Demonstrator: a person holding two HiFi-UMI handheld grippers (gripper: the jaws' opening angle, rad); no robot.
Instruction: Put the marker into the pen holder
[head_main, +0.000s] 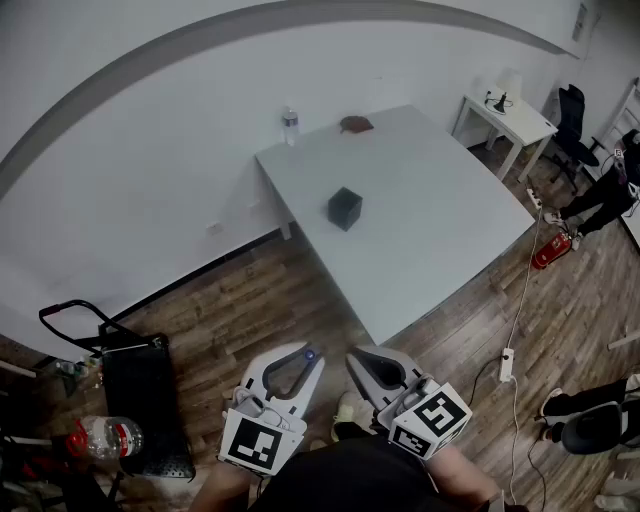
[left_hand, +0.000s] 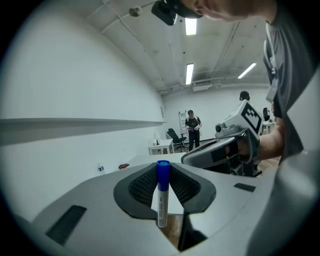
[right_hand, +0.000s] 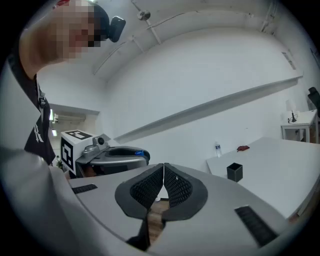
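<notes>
Pinching a slim white-barrelled marker (left_hand: 162, 200) with a blue cap, the grey left gripper (left_hand: 161, 172) holds it upright between its black ribbed pads; the grip sits on the lower barrel, and the cap stands clear above the jaws. The grey right gripper (right_hand: 163, 167) carries nothing; its own view shows its pads pressed together with no gap. In the head view both tools hang close to the person's body over the brown wooden floor, side by side and near each other.

The small black square pen holder (head_main: 345, 208) stands alone on the large white table (head_main: 440, 250), well apart from both grippers; the right gripper view shows it open at the top (right_hand: 234, 171). A clear plastic bottle (head_main: 290, 125) stands at the far corner of the table, well away from the holder.

The marker looks light and stiff, so it should neither sag nor bend; its smooth round barrel is probably slippery and could swivel between the pads if the grip loosens. The present hold low on the barrel seems awkward, since the gripped end would have to go in first; a hold nearer the cap would leave the plain end free to enter. The holder also looks light and may slide or tip if the marker knocks its rim; a straight drop over the middle of the opening seems safest.
</notes>
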